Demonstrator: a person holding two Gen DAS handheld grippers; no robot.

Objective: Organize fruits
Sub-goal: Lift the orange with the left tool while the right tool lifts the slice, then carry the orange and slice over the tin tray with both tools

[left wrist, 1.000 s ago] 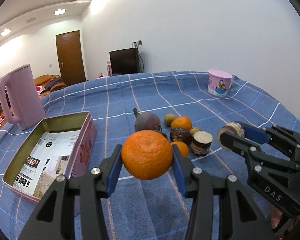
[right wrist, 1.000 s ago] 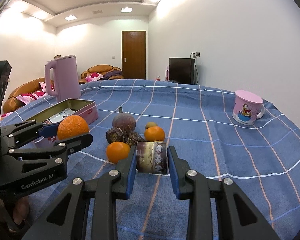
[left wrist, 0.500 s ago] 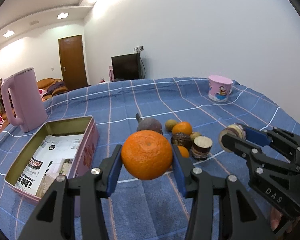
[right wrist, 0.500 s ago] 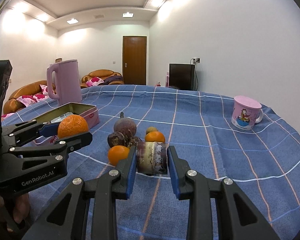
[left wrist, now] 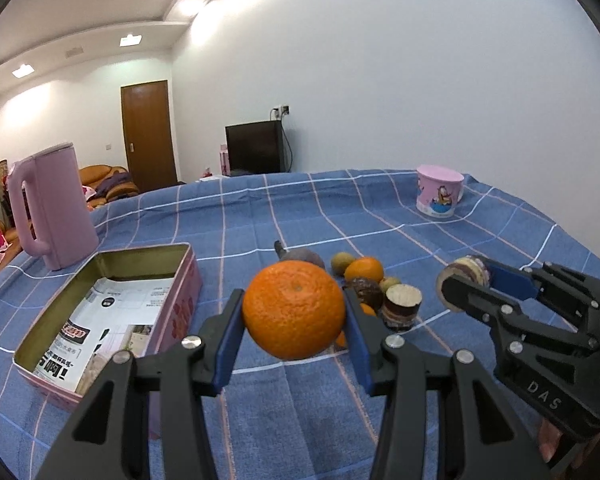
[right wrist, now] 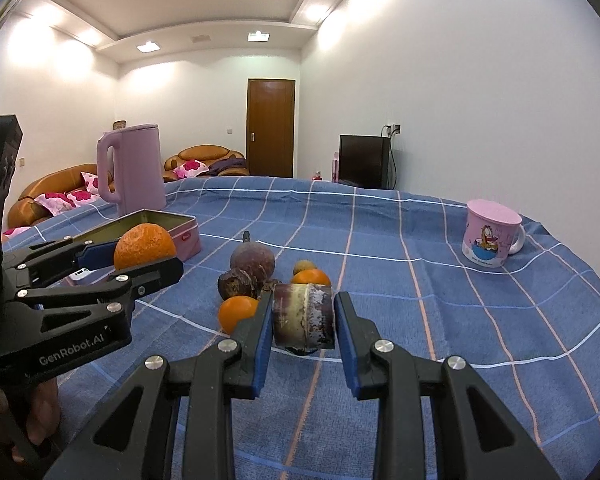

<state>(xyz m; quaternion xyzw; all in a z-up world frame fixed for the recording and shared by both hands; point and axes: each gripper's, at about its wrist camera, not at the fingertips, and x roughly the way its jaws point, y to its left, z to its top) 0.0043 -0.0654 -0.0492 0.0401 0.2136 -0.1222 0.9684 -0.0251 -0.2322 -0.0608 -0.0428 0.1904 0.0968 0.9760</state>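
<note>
An orange (left wrist: 294, 310) hangs clear of the bench (left wrist: 380, 216), clamped at its widest girth between the blue pads of the left hand-held gripper (left wrist: 294, 320), while the right hand-held gripper (right wrist: 302, 320) holds a stubby cut cane piece (right wrist: 303, 318) at its two cut ends, its jaws drawn in narrow on it – both fruits are lifted above the blue checked cloth. The orange looks bright, pebbled and firm, its navel turned towards the left camera; it should be fairly light with a skin that gives a little, so a hold across the middle seems safest, since a round fruit taken off-centre could roll out. The cane piece is dark purple-brown with pale, scuffed patches on its rind; it looks stiff and woody, unlikely to bruise, though its smooth rind could slide if gripped along the curve. To the left an open pink tin (left wrist: 32, 344), lined with printed paper, lies just beside the raised orange and is the likely place for the fruit, judging by the task. On the cloth ahead lies the rest of the heap – a large dark round fruit (right wrist: 253, 259), a smaller dark fruit (right wrist: 236, 284), two more oranges (right wrist: 236, 312), small greenish fruits (left wrist: 343, 261) and a second cane stub (left wrist: 400, 308), all close together. A pink kettle (left wrist: 54, 210) stands beyond the tin and a pink mug (right wrist: 490, 234) sits well apart to the right
</note>
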